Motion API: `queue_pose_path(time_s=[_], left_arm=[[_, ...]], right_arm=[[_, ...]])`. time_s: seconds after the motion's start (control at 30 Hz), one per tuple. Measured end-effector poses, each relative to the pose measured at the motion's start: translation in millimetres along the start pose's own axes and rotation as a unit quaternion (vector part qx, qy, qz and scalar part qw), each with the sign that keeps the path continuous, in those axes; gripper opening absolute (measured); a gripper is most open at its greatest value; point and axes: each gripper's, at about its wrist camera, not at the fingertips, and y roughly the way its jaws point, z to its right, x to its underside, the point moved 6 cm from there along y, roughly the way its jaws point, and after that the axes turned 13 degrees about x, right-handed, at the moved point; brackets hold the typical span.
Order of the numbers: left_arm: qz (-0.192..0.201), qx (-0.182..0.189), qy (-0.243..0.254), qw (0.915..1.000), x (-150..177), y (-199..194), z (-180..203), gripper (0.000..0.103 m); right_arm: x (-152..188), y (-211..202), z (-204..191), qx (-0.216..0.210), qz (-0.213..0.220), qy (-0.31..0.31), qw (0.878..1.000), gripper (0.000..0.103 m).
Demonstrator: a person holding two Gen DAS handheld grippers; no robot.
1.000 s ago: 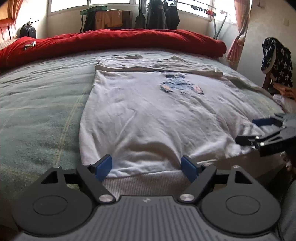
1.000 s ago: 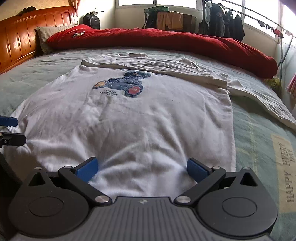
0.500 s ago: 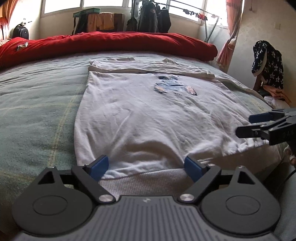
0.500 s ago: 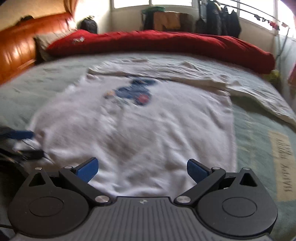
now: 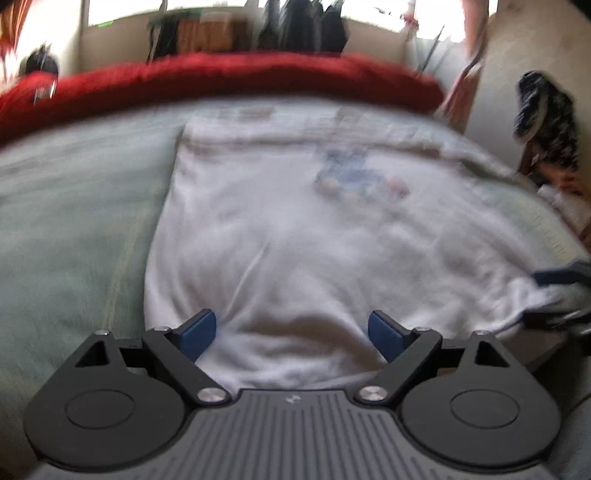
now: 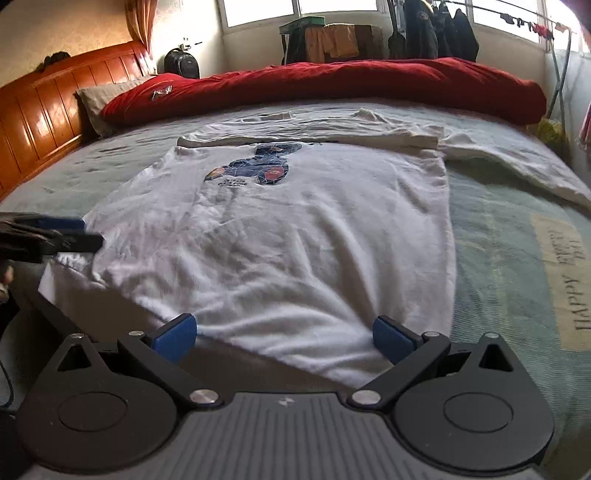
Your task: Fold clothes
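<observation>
A white sweatshirt (image 5: 295, 240) with a blue print (image 6: 255, 170) lies flat on the bed, hem toward me. One sleeve (image 6: 332, 129) is folded across its top; the other sleeve (image 6: 517, 162) trails off to the right. My left gripper (image 5: 293, 332) is open, its blue pads standing either side of the hem's left part. My right gripper (image 6: 284, 338) is open too, with the hem's right part between its pads. From the blurred left wrist view, the right gripper (image 5: 554, 295) shows white cloth between its fingers. The left gripper (image 6: 70, 232) sits at the hem's left corner.
A green blanket (image 6: 498, 258) covers the bed, with a rolled red duvet (image 6: 332, 85) along its far side. A wooden headboard (image 6: 37, 103) and pillow (image 6: 96, 99) are at the left. A star-patterned garment (image 5: 546, 110) hangs at the right wall. Clothes hang by the windows (image 6: 432, 29).
Both grippers have closed in on the hem's corners, and cloth now lies between the right gripper's fingers. The left jaws stand slightly wider. The left wrist view has gone blurred.
</observation>
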Motion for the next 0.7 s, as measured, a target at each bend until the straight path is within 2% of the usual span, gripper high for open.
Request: queue_pose_path(time_s=[0.17,0.23,0.3,0.4,0.5,0.57,0.7], left_arm=[[0.004,0.009,0.004,0.9999,2.0,-1.5,0.4,0.093],[0.004,0.01,0.002,0.9999,1.8,-1.6,-0.2,0.092],[0.004,0.008,0.004,1.0,2.0,-1.6,0.5,0.093],[0.002,-0.004,0.004,1.0,-6.5,-3.3,7.1,0.092],[0.033,0.015,0.05,0.9981,-26.4,-9.6,28.9,0.092],[0.04,0.017,0.071,0.9965,-36.0,-8.0,37.6,0.092],[0.0,-0.002,0.042,0.9991,-29.2,13.8,25.2,0.092]], right_arm=[[-18.1,-8.3,-9.4,-0.023,0.03,0.004,0.999,0.103],[-18.6,-3.0,-13.7,-0.034,0.019,0.009,0.999,0.103],[-9.3,6.8,-13.4,-0.03,-0.015,0.01,0.999,0.103],[4.6,6.5,-7.8,-0.022,-0.012,0.016,1.0,0.103],[8.9,6.0,-7.1,-0.015,-0.01,0.021,1.0,0.103],[9.9,7.4,-11.1,-0.003,-0.015,0.002,1.0,0.103],[13.0,4.3,-15.8,0.01,-0.02,-0.025,0.999,0.103]])
